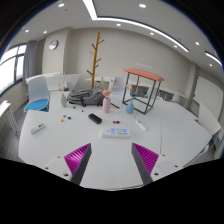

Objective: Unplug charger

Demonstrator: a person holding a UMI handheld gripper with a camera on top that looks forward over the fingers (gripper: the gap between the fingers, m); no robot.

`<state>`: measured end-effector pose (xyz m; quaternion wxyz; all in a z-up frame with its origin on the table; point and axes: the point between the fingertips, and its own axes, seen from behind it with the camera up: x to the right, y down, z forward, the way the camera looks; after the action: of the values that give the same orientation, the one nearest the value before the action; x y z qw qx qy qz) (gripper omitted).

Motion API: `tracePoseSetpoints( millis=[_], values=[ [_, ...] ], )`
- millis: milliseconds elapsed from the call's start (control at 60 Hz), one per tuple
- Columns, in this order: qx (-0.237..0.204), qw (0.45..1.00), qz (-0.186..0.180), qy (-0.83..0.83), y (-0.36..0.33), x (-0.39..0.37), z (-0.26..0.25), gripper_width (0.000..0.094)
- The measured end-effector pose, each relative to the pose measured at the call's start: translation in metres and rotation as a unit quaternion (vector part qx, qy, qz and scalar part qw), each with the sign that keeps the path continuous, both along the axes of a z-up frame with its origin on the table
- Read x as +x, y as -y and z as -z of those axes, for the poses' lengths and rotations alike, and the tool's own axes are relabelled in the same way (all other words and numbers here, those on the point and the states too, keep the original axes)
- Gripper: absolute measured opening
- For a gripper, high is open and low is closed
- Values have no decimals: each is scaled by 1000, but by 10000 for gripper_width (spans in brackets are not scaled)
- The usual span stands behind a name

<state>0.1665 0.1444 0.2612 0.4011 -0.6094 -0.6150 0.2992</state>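
Tongs (112, 160) gape wide, empty, above the tabletop (110, 170); no charger clearly visible, so grip point stays unjudged.

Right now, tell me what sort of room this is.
Probably an office or meeting room: a large white table strewn with small items, a wooden coat stand by the wall, and strip ceiling lights. The claw hangs open above the table, holding nothing.
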Motion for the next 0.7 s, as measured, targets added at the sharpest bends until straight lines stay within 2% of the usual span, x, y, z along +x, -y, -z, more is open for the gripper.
tracePoseSetpoints(
  millis=[483,700],
  values=[
    [-1,1000,27,-12,-61,-30,122,853],
    [-21,999,27,-36,-74,-73,172,852]
  ],
)
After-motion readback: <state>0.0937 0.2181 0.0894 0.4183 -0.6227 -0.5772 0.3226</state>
